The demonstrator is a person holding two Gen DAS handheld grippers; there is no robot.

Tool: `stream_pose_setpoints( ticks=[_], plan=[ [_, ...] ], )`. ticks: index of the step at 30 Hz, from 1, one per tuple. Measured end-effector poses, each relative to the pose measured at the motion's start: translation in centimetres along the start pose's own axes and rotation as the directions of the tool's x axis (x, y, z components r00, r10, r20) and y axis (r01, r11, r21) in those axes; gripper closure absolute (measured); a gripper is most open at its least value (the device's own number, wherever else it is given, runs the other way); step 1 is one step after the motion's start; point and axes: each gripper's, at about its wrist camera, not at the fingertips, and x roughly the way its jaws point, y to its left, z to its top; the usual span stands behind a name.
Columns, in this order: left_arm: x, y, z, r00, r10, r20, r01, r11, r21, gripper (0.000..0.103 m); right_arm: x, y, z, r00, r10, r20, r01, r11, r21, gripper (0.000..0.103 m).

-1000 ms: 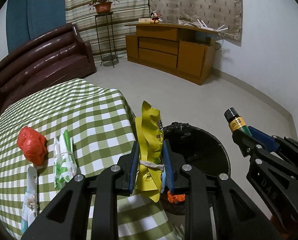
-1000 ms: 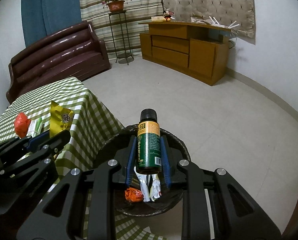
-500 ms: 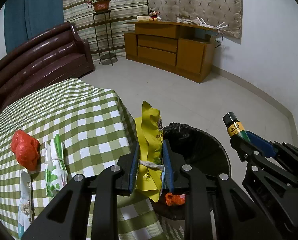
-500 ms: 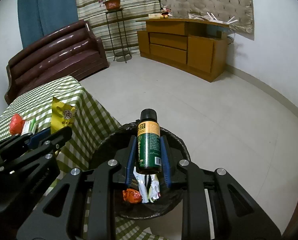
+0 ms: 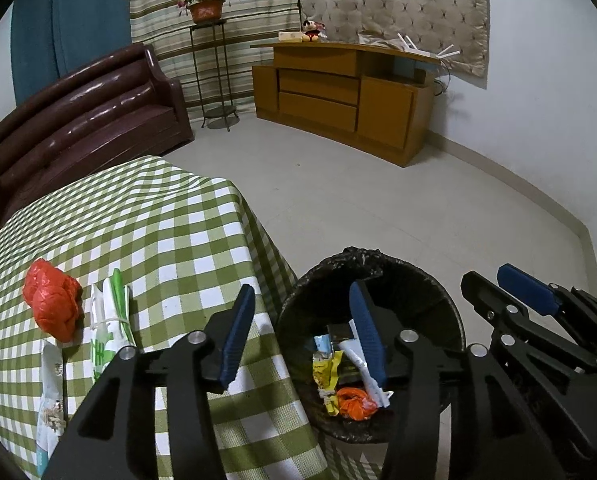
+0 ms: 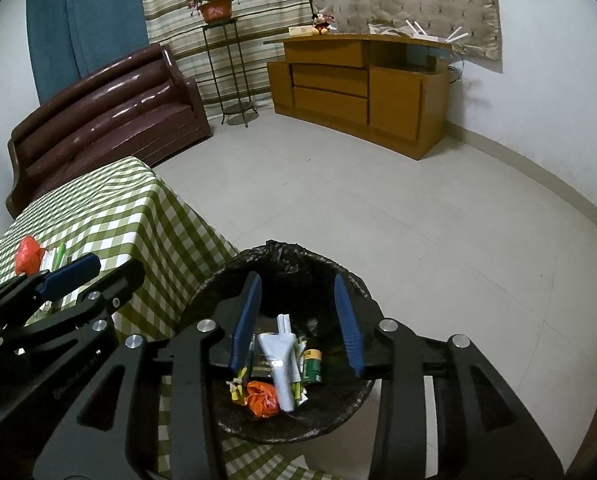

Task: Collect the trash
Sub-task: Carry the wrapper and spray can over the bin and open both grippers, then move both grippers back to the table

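Note:
My left gripper hangs over the table corner and the black-lined bin, its jaws opening with nothing between them. A yellow snack packet lies in the bin beside an orange wad. My right gripper is above the bin, jaws opening, also empty. Below it a green bottle lies among a white wrapper and other trash. On the green checked table lie a red plastic wad, a green-white packet and a pale packet.
A brown leather sofa stands behind the table. A wooden cabinet and a plant stand line the far wall. Pale tiled floor spreads to the right of the bin.
Both grippers have opened. The yellow packet left the left jaws and the green bottle left the right jaws; both now lie in the bin.

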Motion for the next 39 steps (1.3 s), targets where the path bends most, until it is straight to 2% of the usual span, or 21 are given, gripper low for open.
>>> stream_pose_setpoints(
  ticks=[10, 20, 28, 39],
  plan=[
    [-0.2, 0.0, 0.1, 1.000, -0.002, 0.005, 0.002, 1.000, -0.010, 0.050, -0.4, -0.1, 0.2, 1.000, -0.010, 0.008, 0.010, 1.000, 0.001, 0.060],
    [-1.6, 1.2, 0.1, 1.000, -0.004, 0.026, 0.004, 1.000, -0.021, 0.048, -1.7, -0.2, 0.7, 0.999, 0.014, 0.038, -0.015, 1.000, 0.026, 0.042],
    [-3.3, 3.8, -0.7, 0.999, 0.028, 0.030, -0.027, 0.999, -0.033, 0.048, -2.5, 2.8, 0.6, 0.998, 0.040, 0.038, -0.039, 0.999, -0.036, 0.042],
    [-6.6, 10.9, -3.7, 0.988, 0.150, 0.031, -0.146, 0.982, -0.119, 0.044, -3.1, 9.7, -0.8, 0.993, 0.114, 0.006, -0.112, 0.982, -0.152, 0.042]
  ],
)
